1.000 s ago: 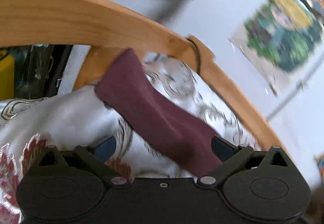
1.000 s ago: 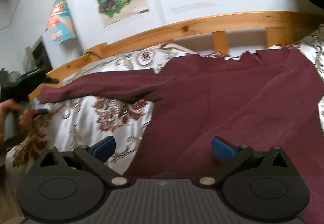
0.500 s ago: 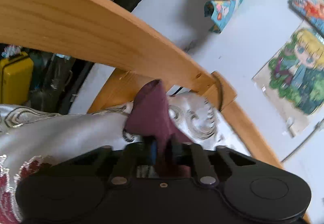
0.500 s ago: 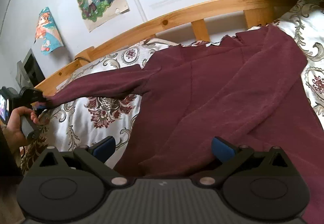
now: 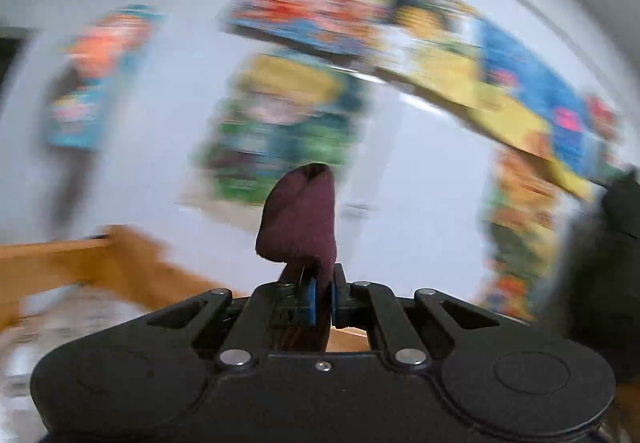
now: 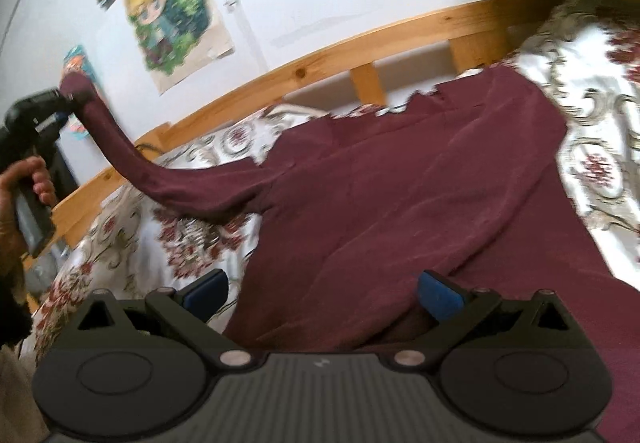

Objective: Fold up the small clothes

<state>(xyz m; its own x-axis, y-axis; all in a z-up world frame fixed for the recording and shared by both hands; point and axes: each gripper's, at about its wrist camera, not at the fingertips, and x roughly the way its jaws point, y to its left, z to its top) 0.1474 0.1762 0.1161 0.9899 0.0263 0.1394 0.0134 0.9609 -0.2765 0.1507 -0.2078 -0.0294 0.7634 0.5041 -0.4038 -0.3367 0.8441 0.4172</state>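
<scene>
Sleeve (image 5: 298,221) sits clamped in my left hand-held gripper (image 5: 323,301); right hand-held gripper (image 6: 322,293) stands apart. Lifting further may drag the sweater (image 6: 400,203) crooked.

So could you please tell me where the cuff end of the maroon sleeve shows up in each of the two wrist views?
Left wrist view: the sleeve cuff stands at centre frame, rising from the left gripper, which is shut on it.
Right wrist view: the same cuff is at the far left, upper part, pinched by the left gripper and lifted off the bedspread.
Shared landmark: the blond cartoon poster on the wall.
</scene>
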